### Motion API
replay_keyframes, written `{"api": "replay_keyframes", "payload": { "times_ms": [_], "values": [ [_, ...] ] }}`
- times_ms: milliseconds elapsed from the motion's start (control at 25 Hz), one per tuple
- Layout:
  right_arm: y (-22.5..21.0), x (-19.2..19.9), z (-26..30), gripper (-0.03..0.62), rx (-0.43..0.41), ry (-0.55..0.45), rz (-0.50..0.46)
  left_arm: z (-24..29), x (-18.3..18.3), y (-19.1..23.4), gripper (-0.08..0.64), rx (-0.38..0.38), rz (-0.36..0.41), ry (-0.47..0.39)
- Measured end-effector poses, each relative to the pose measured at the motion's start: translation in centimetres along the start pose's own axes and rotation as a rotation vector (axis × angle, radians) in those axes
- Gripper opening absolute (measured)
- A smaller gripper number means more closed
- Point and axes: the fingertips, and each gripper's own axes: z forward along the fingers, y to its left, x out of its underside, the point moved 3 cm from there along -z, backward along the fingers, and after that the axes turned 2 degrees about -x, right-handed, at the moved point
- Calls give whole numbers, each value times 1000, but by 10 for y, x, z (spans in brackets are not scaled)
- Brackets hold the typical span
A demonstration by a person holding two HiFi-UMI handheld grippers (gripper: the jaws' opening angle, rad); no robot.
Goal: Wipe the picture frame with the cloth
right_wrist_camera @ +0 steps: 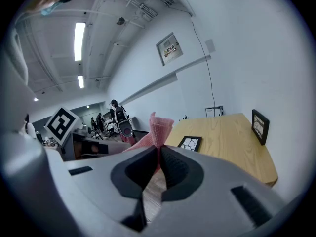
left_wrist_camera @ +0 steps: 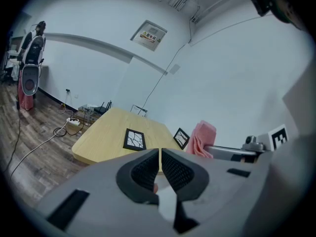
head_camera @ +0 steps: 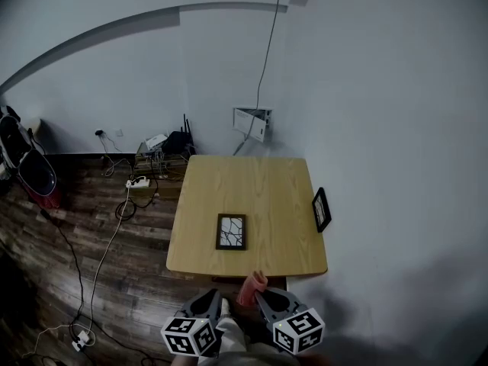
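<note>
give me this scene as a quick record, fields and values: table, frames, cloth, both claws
table: light wood, beside the wall
flat frame: dark, lying face up near the table's near edge
second frame: standing at the table's right edge, by the wall
cloth: pink, bunched
right claw: shut on the cloth
left claw: shut, nothing between its jaws
wiping: not yet begun; both claws short of the table

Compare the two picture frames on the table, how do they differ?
The flat frame lies face up on the table; the standing frame is upright. The flat frame sits near the front middle; the standing frame is at the right edge, by the wall. Both have dark borders and black-lined white pictures.
</note>
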Motion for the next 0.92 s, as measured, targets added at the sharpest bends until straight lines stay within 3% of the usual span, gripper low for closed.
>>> {"api": "replay_keyframes", "payload": {
  "times_ms": [920],
  "values": [
    [17, 6, -9, 15, -32, -20, -9, -13, 6, 3, 15, -3, -11, -16]
  ]
}}
